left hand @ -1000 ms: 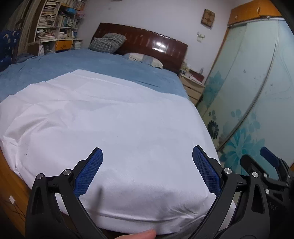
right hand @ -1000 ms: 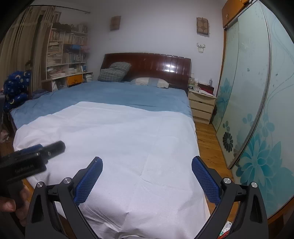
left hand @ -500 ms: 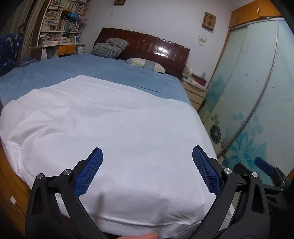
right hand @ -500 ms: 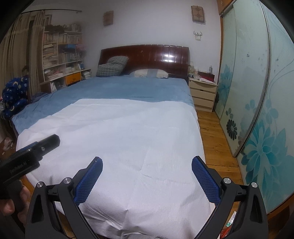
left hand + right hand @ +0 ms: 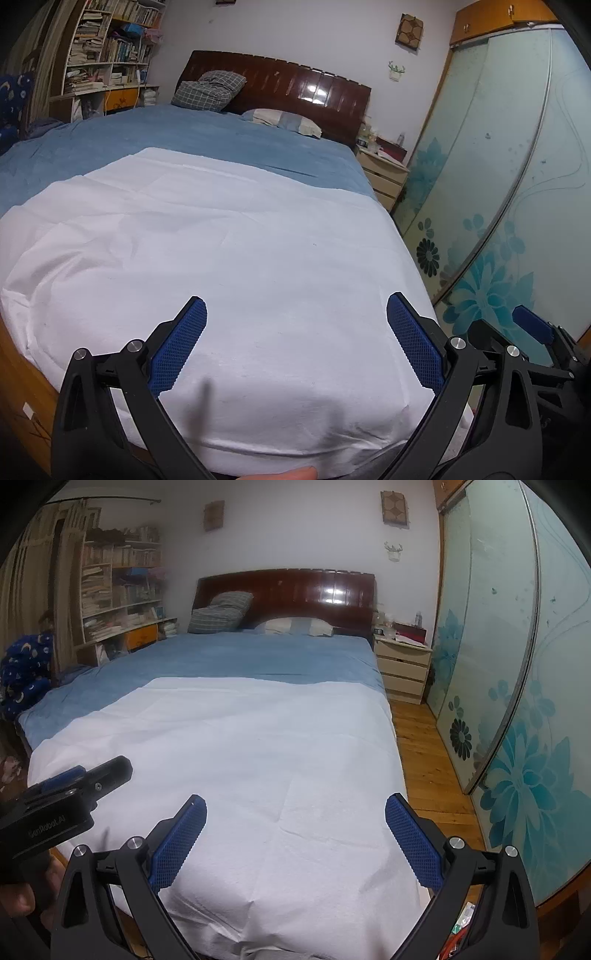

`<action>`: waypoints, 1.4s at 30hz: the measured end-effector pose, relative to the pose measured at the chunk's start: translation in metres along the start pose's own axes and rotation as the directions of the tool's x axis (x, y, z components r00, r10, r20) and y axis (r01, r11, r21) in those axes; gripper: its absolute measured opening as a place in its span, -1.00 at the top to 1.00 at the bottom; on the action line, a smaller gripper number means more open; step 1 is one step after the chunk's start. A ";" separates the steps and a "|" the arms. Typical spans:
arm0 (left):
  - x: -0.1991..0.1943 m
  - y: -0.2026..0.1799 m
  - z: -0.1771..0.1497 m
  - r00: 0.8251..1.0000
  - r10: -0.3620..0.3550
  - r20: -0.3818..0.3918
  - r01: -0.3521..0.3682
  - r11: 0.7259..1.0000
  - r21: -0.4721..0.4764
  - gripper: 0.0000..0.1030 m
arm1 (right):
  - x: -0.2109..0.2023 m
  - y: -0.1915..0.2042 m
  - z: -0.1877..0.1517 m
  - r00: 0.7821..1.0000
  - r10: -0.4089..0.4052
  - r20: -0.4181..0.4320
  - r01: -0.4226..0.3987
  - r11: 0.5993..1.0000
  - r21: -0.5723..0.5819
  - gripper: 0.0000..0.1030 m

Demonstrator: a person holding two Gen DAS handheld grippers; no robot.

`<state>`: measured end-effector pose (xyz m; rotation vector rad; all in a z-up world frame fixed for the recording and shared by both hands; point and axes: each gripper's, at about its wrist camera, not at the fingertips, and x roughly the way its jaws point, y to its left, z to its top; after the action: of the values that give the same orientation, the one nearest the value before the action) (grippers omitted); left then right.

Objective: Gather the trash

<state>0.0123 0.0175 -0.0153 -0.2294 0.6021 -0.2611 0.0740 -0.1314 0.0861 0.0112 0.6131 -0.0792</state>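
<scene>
My left gripper [image 5: 295, 314] is open and empty, held over the foot of a bed covered by a white sheet [image 5: 221, 266]. My right gripper [image 5: 293, 812] is open and empty, also over the white sheet [image 5: 258, 757]. The left gripper shows at the left edge of the right wrist view [image 5: 85, 779], and the right gripper at the right edge of the left wrist view [image 5: 532, 328]. A bit of colourful packaging [image 5: 461, 926] lies on the floor at the bed's bottom right corner, mostly hidden behind my right finger. No trash shows on the bed.
A blue blanket [image 5: 240, 657], pillows [image 5: 221, 613] and a dark wooden headboard [image 5: 295, 590] lie beyond the sheet. A nightstand [image 5: 402, 668] and glass sliding wardrobe doors [image 5: 517, 664] stand on the right, with a wooden floor strip [image 5: 428, 760] between. Bookshelves [image 5: 118, 590] stand left.
Both grippers have shifted slightly and tilted relative to the bed; the views show more of the bed and floor. Both jaws stay open and empty.
</scene>
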 end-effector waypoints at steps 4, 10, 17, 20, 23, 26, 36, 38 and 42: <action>0.001 -0.001 0.000 1.000 -0.003 0.001 0.003 1.000 0.000 -0.88 | 0.003 0.000 0.001 1.000 -0.005 -0.006 0.005 1.000 0.000 -0.86; 0.002 -0.006 0.000 1.000 -0.009 -0.003 0.009 1.000 0.006 -0.88 | 0.006 -0.001 0.002 1.000 -0.005 -0.007 0.005 1.000 0.001 -0.86; 0.003 -0.011 -0.002 1.000 -0.014 -0.008 0.014 1.000 0.013 -0.88 | 0.008 -0.003 0.001 1.000 -0.011 -0.005 0.011 1.000 0.008 -0.86; 0.005 -0.013 -0.001 1.000 -0.016 -0.012 0.016 1.000 0.019 -0.88 | 0.009 -0.002 0.001 1.000 -0.011 -0.006 0.011 1.000 0.006 -0.86; 0.006 -0.015 0.000 1.000 -0.018 -0.016 0.018 1.000 0.024 -0.88 | 0.010 -0.004 0.000 1.000 -0.011 -0.008 0.011 1.000 0.007 -0.86; 0.005 -0.014 -0.001 1.000 -0.017 -0.015 0.017 1.000 0.023 -0.88 | 0.010 -0.004 -0.001 1.000 -0.011 -0.009 0.011 1.000 0.008 -0.86; 0.008 -0.014 -0.004 1.000 -0.021 -0.022 0.021 1.000 0.006 -0.88 | 0.012 -0.005 -0.002 1.000 -0.012 -0.011 0.012 1.000 0.004 -0.86; 0.008 -0.012 -0.005 1.000 -0.019 -0.022 0.019 1.000 0.005 -0.88 | 0.012 -0.006 -0.004 1.000 -0.012 -0.012 0.012 1.000 0.006 -0.86; 0.009 -0.011 -0.005 1.000 -0.020 -0.022 0.020 1.000 0.006 -0.88 | 0.012 -0.006 -0.003 1.000 -0.012 -0.011 0.012 1.000 0.004 -0.86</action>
<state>0.0144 0.0037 -0.0206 -0.2272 0.6207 -0.2854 0.0813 -0.1380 0.0770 0.0116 0.6241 -0.0921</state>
